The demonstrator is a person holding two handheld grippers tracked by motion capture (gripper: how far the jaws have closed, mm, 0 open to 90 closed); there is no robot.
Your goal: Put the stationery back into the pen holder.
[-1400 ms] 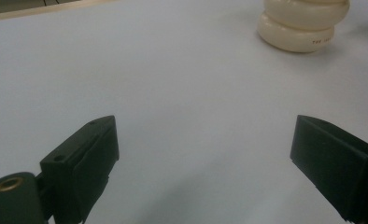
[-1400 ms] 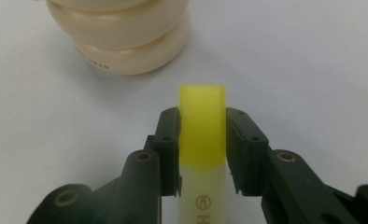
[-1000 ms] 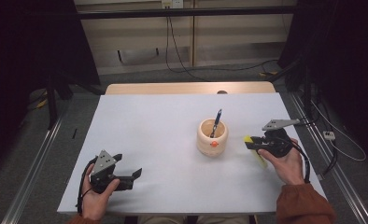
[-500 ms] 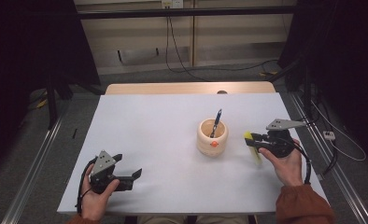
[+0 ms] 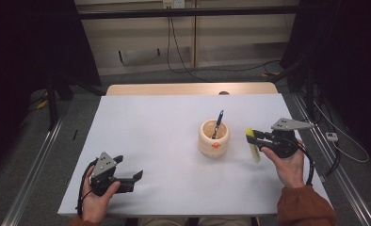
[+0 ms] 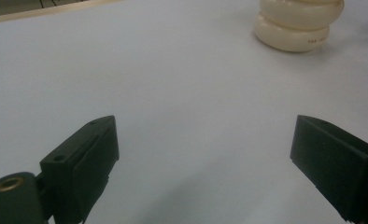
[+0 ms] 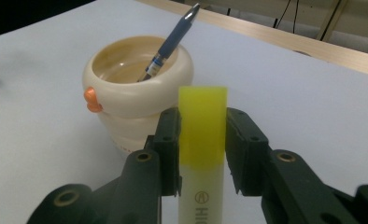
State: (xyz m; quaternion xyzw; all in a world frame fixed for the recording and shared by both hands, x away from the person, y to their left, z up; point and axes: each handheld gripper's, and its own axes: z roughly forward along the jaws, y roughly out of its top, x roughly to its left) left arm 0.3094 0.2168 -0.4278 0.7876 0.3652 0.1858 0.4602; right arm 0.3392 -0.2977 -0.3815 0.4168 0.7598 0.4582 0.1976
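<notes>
I have the right gripper (image 7: 203, 140) clamped on a yellow highlighter (image 7: 202, 154) just below its cap, marker approx. upright, held off the table (image 5: 165, 122) just beside the cream pen cup (image 5: 214, 138), which already holds a blue pen (image 5: 218, 124). I judge the highlighter light, rigid and smooth plastic, so it could pivot or slip between the flat pads; best hold is mid-barrel w/ both pads square on it, as now. My left gripper (image 6: 205, 172) rests wide open at the near-left, holding nothing.
</notes>
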